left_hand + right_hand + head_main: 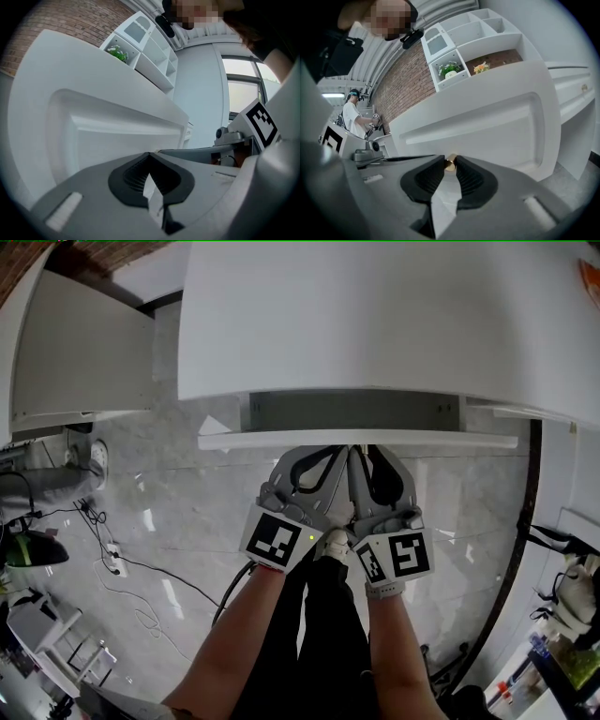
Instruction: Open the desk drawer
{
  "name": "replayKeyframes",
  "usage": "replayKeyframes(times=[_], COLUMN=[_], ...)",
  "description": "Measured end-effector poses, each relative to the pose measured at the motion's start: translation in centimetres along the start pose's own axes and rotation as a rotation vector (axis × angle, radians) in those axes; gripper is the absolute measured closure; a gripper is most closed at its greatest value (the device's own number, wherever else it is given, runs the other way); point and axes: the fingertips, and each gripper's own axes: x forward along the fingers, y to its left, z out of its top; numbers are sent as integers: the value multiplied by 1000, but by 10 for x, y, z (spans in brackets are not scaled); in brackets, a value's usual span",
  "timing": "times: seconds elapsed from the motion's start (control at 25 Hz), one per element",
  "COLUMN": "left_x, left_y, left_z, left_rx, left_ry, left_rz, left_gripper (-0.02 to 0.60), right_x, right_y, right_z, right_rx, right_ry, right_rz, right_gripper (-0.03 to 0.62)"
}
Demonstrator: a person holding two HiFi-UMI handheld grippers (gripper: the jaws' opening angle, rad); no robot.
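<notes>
1. The drawer point(356, 440) sits under the near edge of the white tabletop point(375, 324). It is pulled out a little, so its white front stands clear of the edge and a strip of grey inside shows behind it.
2. In the head view both grippers are side by side at the middle of the drawer front, tips pointing at it, bodies touching or nearly so.
3. The right gripper point(364, 452) has its jaws closed on the small brass knob point(450, 163) of the drawer. In the right gripper view point(450, 161) the knob is pinched between the dark ribbed pads at their very tips.
4. The left gripper point(339, 452) has its jaws closed with the tips meeting. The left gripper view point(150, 155) shows nothing between them, only a white sliver lower down where the pads part.
5. In the left gripper view the panelled drawer front point(117, 136) rises just beyond the tips.
6. The person's forearms point(253, 643) reach from the near edge to the grippers over a grey marble floor point(178, 493).
7. Cables point(103, 535) lie on the floor to the left.
8. A white shelf unit point(468, 37) with plants stands above the tabletop, against a brick wall point(405, 79).
</notes>
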Motion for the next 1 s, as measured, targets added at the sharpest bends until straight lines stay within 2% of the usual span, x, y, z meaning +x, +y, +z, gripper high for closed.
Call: replayKeyframes(times=[1.0], left_x=[-38], left_y=[-41], left_z=[-19], left_rx=[6], left_ry=[21], left_rz=[23], left_gripper=[591], right_x=[-51], right_y=[23], right_z=[-20], right_rx=[-56], right_ry=[45], right_rz=[61], right_gripper=[516])
